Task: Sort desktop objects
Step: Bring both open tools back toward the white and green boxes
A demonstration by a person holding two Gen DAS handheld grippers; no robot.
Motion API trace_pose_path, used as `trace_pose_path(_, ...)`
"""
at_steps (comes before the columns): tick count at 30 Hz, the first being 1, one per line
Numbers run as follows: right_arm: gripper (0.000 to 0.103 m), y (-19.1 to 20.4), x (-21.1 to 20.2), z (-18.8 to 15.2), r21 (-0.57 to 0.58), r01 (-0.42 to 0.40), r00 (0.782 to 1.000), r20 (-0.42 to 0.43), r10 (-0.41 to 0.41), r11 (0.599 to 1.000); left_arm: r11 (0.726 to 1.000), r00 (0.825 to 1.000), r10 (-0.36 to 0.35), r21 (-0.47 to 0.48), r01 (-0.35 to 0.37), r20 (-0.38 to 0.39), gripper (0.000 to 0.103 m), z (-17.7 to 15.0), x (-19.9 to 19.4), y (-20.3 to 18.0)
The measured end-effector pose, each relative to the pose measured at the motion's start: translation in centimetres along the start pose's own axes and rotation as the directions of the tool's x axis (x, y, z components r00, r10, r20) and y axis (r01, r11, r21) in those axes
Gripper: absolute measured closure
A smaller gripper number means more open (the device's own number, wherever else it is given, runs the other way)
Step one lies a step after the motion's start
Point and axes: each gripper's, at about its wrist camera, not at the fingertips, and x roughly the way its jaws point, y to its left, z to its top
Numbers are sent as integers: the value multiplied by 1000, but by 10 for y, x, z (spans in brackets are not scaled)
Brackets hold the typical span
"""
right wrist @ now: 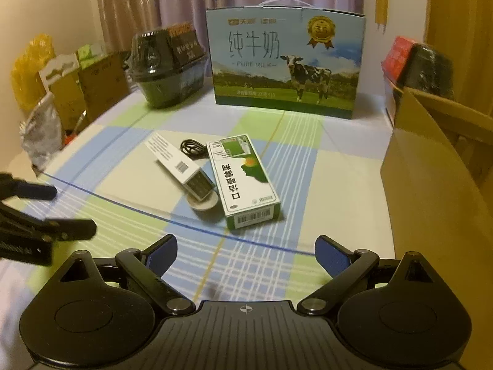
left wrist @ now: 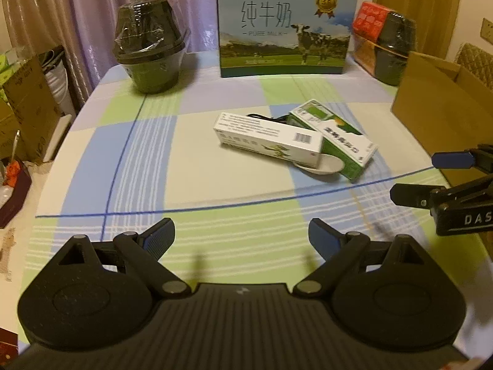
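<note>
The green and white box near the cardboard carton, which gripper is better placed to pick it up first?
Probably the right gripper. It is open, and the green and white box lies almost straight ahead of it, beside the cardboard carton on that side. The left gripper, also open, would have to reach across the white box.

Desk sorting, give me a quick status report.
Left gripper and right gripper open, empty. White box, green box untouched on spoon. Path clear.

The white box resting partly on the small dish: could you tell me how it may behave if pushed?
The white box looks like light, stiff cardboard, so it should slide easily. One end rests on the dish, so it may tip or drag that along.
</note>
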Motion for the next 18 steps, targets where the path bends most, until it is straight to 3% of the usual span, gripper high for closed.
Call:
trace_pose_path(8, 24, 2, 38, 3, -76, 8, 1000, -7, -9, 997, 999, 1000, 5, -39, -6, -9, 12, 8, 20, 11)
trace_pose_path(18, 29, -6, 67, 11, -116, 18, 1000, -2, -18, 993, 1000, 1000, -4, -23, 4, -16, 12, 13, 32, 5)
